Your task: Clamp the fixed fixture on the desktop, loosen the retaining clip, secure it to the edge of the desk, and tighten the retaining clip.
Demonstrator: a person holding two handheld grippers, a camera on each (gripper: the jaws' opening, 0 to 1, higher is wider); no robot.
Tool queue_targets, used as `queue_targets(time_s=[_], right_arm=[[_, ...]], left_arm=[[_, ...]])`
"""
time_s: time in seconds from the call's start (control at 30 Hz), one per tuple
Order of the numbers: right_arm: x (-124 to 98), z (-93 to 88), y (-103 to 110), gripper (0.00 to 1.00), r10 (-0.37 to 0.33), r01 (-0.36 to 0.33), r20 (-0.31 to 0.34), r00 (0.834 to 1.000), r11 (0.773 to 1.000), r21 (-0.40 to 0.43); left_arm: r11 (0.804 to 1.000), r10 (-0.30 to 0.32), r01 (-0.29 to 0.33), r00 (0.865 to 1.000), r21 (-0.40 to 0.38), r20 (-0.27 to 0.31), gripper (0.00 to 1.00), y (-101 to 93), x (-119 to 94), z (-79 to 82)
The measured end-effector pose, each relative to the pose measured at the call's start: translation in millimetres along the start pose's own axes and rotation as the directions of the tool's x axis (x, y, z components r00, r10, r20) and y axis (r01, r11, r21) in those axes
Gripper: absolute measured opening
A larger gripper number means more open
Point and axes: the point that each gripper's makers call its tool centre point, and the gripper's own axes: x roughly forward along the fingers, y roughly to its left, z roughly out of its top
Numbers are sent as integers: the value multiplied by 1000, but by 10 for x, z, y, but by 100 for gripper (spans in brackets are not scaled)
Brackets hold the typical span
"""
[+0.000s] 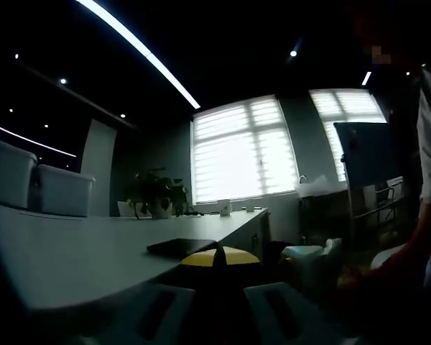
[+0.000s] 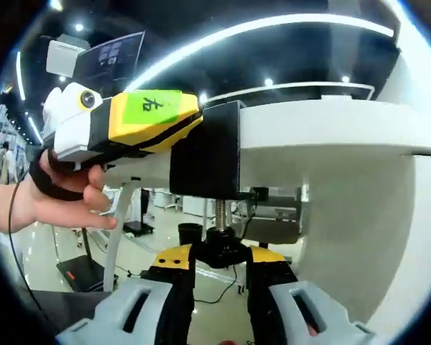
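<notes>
A black clamp fixture [image 2: 205, 154] sits over the edge of the white desk [image 2: 330, 118]. In the right gripper view I look up from under the desk. A threaded screw [image 2: 220, 210] hangs below the clamp and ends in a black knob [image 2: 219, 248]. My right gripper [image 2: 221, 257] is shut on that knob, a yellow-tipped jaw on each side. My left gripper [image 2: 194, 123], yellow and white with a green label, comes in from the left and is shut on the clamp's top part. In the dim left gripper view its yellow tips [image 1: 219, 256] meet at the clamp's flat black top [image 1: 178, 246] on the desk [image 1: 86, 259].
A hand [image 2: 65, 198] holds the left gripper. Two pale chair backs [image 1: 36, 185] and a potted plant [image 1: 156, 194] stand along the desk's far side. A person [image 1: 427, 165] is at the right. Under the desk are table legs and a black base [image 2: 79, 269] on the floor.
</notes>
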Motion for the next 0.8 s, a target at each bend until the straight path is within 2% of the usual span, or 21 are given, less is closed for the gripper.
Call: queue_targets(time_s=[0.1, 0.23, 0.3, 0.4, 0.47, 0.5, 0.73, 0.8], right_arm=[[-134, -26, 69, 38, -78, 77, 13, 997, 996, 37], [-187, -28, 215, 39, -115, 115, 11, 993, 993, 27], [-168, 34, 128, 40, -192, 192, 31, 981, 981, 16], [-99, 70, 32, 40, -264, 263, 36, 964, 964, 31], [-42, 68, 13, 40, -278, 275, 43, 960, 959, 67], [-30, 63, -16, 40, -303, 300, 49, 952, 952, 68], [149, 86, -37, 38, -334, 335, 78, 939, 942, 8], [179, 100, -61, 31, -349, 351, 78, 934, 936, -22]], left_arm=[[1000, 3, -3, 1000, 4, -2, 1, 1, -1, 0], [1000, 4, -4, 1000, 6, -4, 1, 1, -3, 1], [1000, 5, -5, 1000, 7, -6, 1, 2, -3, 2], [1000, 6, -6, 1000, 11, -9, 1, 2, -2, 2], [1000, 7, -7, 1000, 12, -8, 1, 4, -2, 3], [1000, 7, -7, 1000, 10, -7, 1, 5, -2, 5], [1000, 8, -8, 1000, -3, 2, 1, 13, 0, 12], [1000, 8, -8, 1000, -2, 1, 1, 12, 1, 12]])
